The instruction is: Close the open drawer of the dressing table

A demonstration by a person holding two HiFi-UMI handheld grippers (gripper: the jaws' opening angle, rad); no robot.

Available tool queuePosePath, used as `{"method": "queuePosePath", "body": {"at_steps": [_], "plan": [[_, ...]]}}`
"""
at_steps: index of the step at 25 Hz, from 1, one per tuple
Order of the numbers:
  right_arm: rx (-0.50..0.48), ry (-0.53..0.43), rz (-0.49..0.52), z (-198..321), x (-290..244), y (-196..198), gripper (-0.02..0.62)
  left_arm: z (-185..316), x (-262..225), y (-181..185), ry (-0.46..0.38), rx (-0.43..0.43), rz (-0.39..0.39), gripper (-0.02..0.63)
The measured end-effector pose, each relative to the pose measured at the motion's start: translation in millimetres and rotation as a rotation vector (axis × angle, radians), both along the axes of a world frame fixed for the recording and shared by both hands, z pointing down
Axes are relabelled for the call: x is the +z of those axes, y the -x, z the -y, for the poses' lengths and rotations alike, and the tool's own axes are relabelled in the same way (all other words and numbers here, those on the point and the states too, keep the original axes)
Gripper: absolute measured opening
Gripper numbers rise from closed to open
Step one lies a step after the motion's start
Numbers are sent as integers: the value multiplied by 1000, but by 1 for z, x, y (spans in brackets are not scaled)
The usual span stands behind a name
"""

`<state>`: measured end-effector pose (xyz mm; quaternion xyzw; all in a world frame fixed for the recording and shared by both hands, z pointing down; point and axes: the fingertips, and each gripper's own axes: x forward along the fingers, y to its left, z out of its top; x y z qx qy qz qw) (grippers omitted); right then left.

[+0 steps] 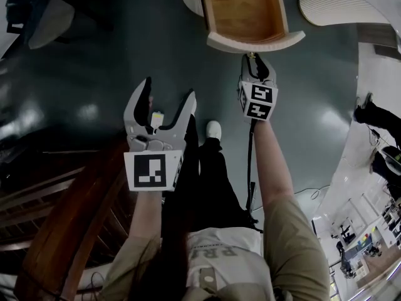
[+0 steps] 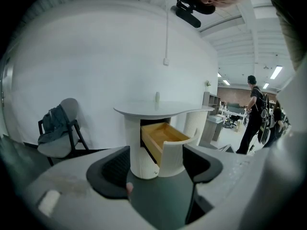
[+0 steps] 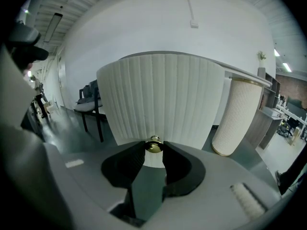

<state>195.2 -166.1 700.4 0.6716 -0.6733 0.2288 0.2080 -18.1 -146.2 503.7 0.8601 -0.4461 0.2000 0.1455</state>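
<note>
the drawer [image 1: 255, 41] stands pulled well out of the counter [image 2: 158, 110], its bare wooden inside showing empty in the head view. it looks like a stiff wooden box with a curved, ribbed white front, so it should be light and slide as one piece. if pushed off-line it may skew and bind.

the only proper hold is the small brass knob [image 3: 153, 146], low in the middle of the front. it is round and shiny, so probably slippery. closing needs a push rather than a pull, so a firm pinch matters less than keeping the push square to the front.

the right claw [image 1: 255, 60] is closed down narrow on that knob, one pad on each side of it. the left claw [image 1: 168, 93] hangs wide open with nothing in it, well short of the drawer, which shows far off between its jaws.

the floor [image 1: 94, 55] is dark, smooth and glossy, throwing back the ceiling lights. the counter has a pale rounded top over a ribbed body, with a ribbed leg [image 3: 237, 116] to one side. behind it is a plain white wall [image 2: 96, 56]. a chair [image 2: 60, 133] with something dark draped on it stands near the wall. a person [image 2: 254, 114] stands well apart in the open room beyond.
</note>
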Motion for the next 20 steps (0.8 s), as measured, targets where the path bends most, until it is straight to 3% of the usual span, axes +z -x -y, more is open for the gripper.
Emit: {"method": "queuePosePath", "body": {"at_steps": [20], "plan": [[25, -28, 103, 28, -1, -2, 118, 16, 2, 12, -42, -5, -12, 348]]}}
